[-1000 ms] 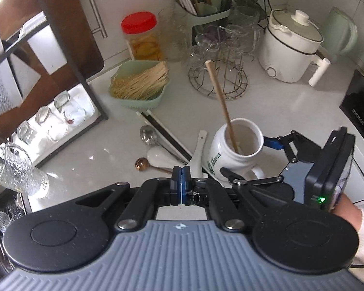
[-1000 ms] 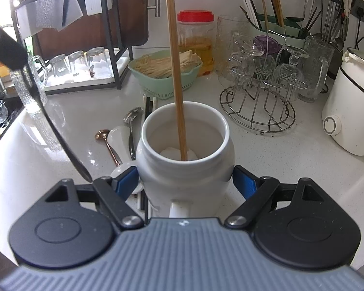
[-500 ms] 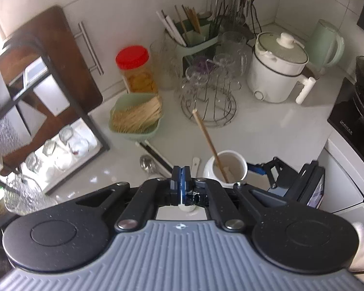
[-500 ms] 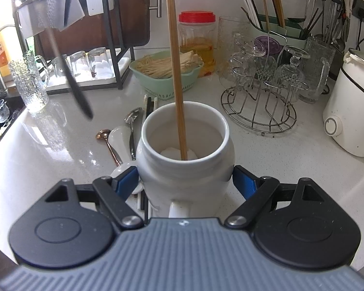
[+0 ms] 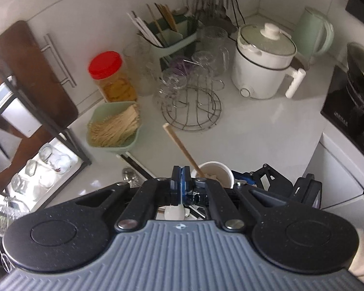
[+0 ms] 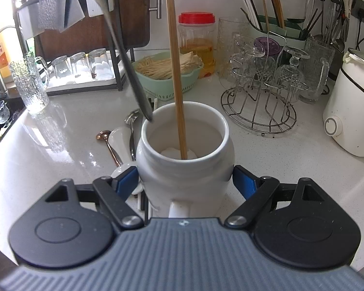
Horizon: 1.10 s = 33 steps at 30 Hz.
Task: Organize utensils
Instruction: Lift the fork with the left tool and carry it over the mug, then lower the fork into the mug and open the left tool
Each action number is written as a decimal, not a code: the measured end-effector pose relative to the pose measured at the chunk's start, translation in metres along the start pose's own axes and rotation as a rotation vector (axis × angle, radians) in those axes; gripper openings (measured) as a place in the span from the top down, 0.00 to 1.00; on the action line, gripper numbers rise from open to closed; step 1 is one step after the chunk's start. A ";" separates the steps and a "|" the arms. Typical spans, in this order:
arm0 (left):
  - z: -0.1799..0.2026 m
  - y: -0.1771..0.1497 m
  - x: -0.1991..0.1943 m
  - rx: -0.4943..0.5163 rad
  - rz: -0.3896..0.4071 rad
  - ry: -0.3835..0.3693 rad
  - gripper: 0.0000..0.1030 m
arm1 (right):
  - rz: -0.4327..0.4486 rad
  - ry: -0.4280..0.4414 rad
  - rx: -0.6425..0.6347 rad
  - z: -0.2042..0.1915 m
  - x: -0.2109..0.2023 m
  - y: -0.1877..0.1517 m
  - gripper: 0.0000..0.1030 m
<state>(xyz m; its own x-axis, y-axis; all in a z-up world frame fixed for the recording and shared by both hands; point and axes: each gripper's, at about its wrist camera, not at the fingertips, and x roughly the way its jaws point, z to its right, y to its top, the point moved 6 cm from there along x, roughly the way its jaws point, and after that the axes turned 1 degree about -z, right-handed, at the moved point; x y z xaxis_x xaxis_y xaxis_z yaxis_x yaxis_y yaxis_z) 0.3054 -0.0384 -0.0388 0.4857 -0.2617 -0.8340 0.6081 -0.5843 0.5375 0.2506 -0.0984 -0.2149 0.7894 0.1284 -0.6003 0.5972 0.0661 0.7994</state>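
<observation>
Right gripper (image 6: 184, 181) jaws clamp white jar (image 6: 184, 160). Left gripper (image 5: 181, 185) jaws fully closed on dark chopstick (image 6: 131, 77); tip at rim. Risk: tip strikes rim, misses jar, or knocks wooden stick (image 6: 175, 72).

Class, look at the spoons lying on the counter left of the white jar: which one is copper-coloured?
The small copper-coloured spoon, farthest left, its round bowl pointing away from the gripper. The metal spoon is silver, and the ceramic spoon between them is white.

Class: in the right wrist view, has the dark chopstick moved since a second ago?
Yes. The dark chopstick swung right, from beside the glass mug to the white jar's rim.
</observation>
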 end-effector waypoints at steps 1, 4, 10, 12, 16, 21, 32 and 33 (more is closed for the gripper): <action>0.002 0.001 0.005 0.014 -0.006 0.004 0.99 | 0.001 0.000 0.002 0.000 0.000 0.000 0.16; 0.010 0.002 0.020 0.047 -0.032 0.005 0.99 | 0.006 -0.001 0.004 0.000 0.000 -0.001 0.16; 0.019 0.001 0.046 0.084 -0.079 0.009 0.99 | 0.014 0.000 0.006 0.000 0.000 -0.002 0.16; 0.023 0.000 0.054 0.087 -0.097 0.004 0.99 | 0.016 0.000 0.006 0.000 0.000 -0.002 0.16; 0.031 -0.004 0.067 0.098 -0.124 -0.008 0.99 | 0.021 0.002 0.005 0.000 -0.001 -0.003 0.16; 0.033 -0.009 0.080 0.076 -0.156 -0.025 0.99 | 0.022 0.009 0.001 0.001 -0.001 -0.003 0.16; 0.029 -0.006 0.080 0.003 -0.133 -0.058 0.91 | 0.021 0.024 -0.012 0.002 -0.003 -0.004 0.16; 0.029 -0.007 0.078 -0.006 -0.123 -0.065 0.87 | 0.020 0.025 -0.014 0.002 -0.003 -0.004 0.16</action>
<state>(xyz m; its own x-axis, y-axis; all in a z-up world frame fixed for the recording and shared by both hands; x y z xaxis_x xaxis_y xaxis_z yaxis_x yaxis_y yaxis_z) 0.3205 -0.0769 -0.1109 0.3661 -0.2375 -0.8997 0.6643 -0.6103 0.4315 0.2461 -0.1014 -0.2166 0.7970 0.1547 -0.5838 0.5794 0.0766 0.8114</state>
